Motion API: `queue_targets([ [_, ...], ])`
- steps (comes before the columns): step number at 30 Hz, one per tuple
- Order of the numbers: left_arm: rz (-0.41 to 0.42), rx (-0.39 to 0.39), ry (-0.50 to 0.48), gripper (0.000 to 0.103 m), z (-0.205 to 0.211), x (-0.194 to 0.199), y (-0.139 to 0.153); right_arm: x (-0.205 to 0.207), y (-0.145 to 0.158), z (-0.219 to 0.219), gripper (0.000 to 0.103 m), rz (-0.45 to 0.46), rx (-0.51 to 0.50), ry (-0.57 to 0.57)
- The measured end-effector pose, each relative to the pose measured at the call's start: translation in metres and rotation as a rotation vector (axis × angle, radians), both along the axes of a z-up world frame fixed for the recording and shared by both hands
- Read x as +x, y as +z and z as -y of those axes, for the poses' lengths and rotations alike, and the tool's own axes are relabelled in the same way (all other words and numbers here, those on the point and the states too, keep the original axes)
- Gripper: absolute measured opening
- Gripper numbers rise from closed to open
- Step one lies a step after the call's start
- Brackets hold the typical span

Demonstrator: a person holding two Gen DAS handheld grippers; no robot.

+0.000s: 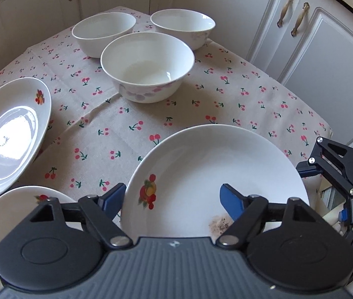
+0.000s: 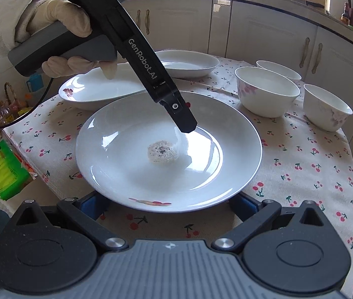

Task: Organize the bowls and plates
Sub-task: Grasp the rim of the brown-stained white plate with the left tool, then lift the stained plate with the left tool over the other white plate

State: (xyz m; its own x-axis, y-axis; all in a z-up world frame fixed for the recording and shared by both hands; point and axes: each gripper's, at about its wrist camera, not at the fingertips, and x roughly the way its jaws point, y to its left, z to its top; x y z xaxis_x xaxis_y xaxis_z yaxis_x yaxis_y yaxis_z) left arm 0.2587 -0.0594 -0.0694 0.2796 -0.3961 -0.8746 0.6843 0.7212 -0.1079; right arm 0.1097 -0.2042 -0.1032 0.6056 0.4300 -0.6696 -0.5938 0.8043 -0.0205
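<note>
Three bowls (image 1: 147,67) sit empty at the far end, left wrist view; near plate (image 1: 213,174) carries a small crumbly speck. Left gripper (image 1: 174,200) straddles its rim, one finger (image 1: 233,203) inside, one outside; pinching or not, can't tell. Right wrist view: same speck mid-plate (image 2: 169,149), right gripper (image 2: 169,205) spread wide beneath the near rim.
</note>
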Motion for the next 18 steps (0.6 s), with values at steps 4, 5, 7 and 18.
queue_targets([
  [4,-0.031,0.012,-0.023,0.08,0.0,0.004,-0.001,-0.001,0.001,0.0,0.103,0.005,-0.006,0.006],
  [5,-0.038,0.014,-0.028,0.08,0.0,0.005,-0.001,-0.001,0.001,0.0,0.103,0.004,-0.005,0.006],
  [7,-0.057,0.022,-0.039,0.08,0.002,0.008,-0.001,-0.001,0.001,0.0,0.103,0.006,-0.007,0.003],
  [18,-0.099,0.055,-0.084,0.08,0.009,0.014,-0.006,-0.001,0.002,-0.002,0.103,0.0,-0.009,-0.001],
])
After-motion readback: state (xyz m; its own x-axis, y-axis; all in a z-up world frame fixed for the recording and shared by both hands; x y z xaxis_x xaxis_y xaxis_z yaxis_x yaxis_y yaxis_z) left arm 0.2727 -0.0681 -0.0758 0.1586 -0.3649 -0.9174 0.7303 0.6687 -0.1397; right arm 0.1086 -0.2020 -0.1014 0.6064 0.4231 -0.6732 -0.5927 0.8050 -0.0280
